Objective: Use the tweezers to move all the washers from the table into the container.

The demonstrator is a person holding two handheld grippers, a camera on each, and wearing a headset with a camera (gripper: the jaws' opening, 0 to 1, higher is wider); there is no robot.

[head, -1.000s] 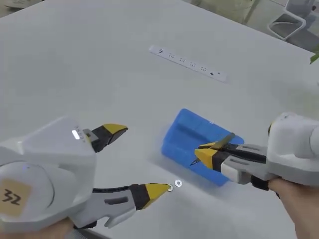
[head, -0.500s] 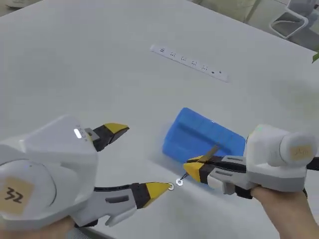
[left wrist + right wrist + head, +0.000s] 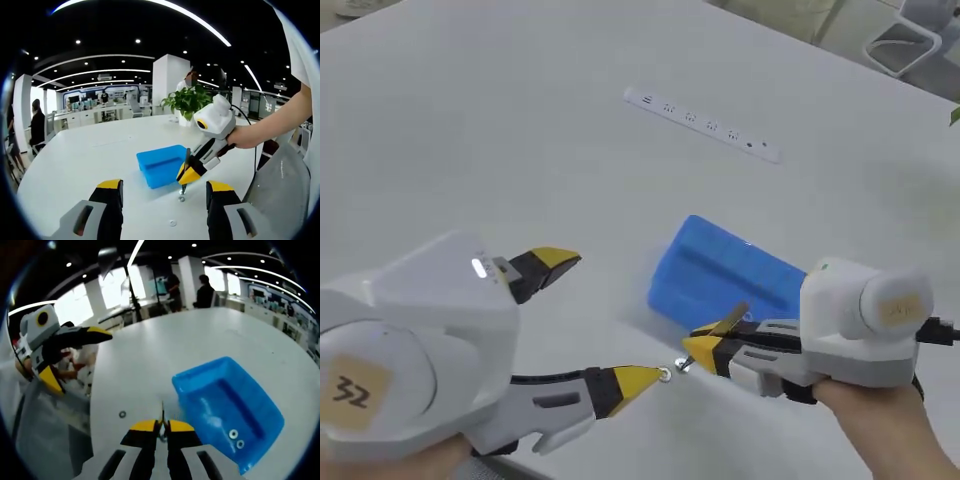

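Washers [image 3: 233, 433] inside container [image 3: 194, 389] (right gripper view)

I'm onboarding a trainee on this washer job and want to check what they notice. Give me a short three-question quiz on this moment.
1. True or false: the left claw is shut.
2. Multiple choice: how many small metal washers can be seen inside the blue plastic container in the right gripper view? A) none B) two C) five
3. Fill in: the right claw is shut on the ______.

Key
1. False: its jaws stand wide apart and hold nothing.
2. B
3. thin metal tweezers
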